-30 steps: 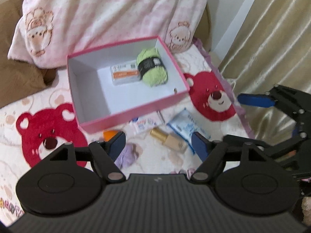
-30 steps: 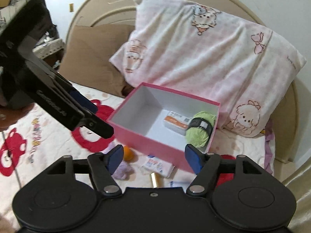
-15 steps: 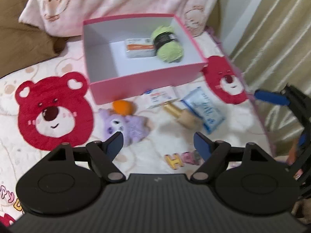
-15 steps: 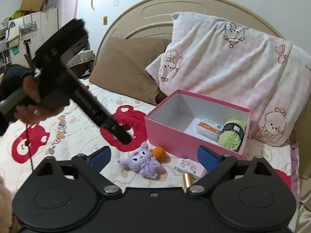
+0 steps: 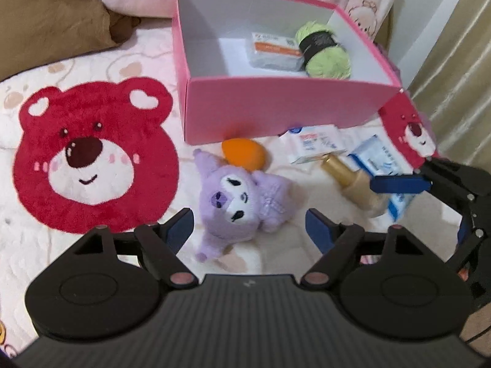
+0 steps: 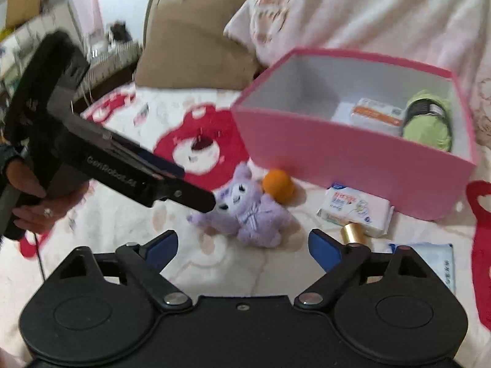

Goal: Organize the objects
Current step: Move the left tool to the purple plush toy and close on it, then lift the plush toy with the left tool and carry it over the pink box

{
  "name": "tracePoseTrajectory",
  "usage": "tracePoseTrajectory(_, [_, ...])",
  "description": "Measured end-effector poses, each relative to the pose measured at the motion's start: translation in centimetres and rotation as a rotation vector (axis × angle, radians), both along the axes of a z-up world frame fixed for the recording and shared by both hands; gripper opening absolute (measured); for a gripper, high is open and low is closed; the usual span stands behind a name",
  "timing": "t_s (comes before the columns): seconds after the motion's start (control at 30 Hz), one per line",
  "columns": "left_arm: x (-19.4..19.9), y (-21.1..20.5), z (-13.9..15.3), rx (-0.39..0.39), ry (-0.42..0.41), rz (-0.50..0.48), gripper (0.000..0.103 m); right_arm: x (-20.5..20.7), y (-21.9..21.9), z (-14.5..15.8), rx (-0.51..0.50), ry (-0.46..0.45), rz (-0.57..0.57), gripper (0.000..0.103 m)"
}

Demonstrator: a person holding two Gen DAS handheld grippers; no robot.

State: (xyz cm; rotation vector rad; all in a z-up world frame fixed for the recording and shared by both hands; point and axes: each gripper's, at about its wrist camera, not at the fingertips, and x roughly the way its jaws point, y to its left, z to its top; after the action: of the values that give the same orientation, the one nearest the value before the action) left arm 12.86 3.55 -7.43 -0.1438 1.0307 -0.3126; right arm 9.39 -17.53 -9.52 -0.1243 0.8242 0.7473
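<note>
On the bedspread, my left gripper (image 5: 250,225) hangs with its jaws apart and empty, which have just been widening, the purple plush toy (image 5: 242,196) lying between and just beyond its tips. An orange ball (image 5: 244,153) touches the plush's head. Behind them stands the open pink box (image 5: 276,116), holding a small orange-striped carton (image 5: 274,50) beside green yarn (image 5: 326,53). Right of the ball lie a white tissue pack (image 5: 313,145), a gold-capped bottle (image 5: 353,181) and a blue packet (image 5: 380,159). My right gripper (image 6: 242,247) is spread and empty; its jaws have just been closing slightly.
</note>
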Motion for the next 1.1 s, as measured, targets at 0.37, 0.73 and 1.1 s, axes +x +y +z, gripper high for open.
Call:
tracePoseTrajectory(0.37, [2.3,0.7,-5.8,-0.119,0.063,0.085,0.064,4.5,2.6,-6.9,0.058,0.15,-0.098,0.094])
tracePoseTrajectory(0.73, [0.5,1.0,-6.7,-0.214,0.049,0.151,0.045,3.8,1.8,-8.2,0.132,0.098,-0.116,0.065])
tracePoseTrajectory(1.1, [-3.2,0.2,-2.9,-0.248,-0.001,0.114,0.045,0.5,0.5,-3.6,0.066,-0.003,-0.028,0.065])
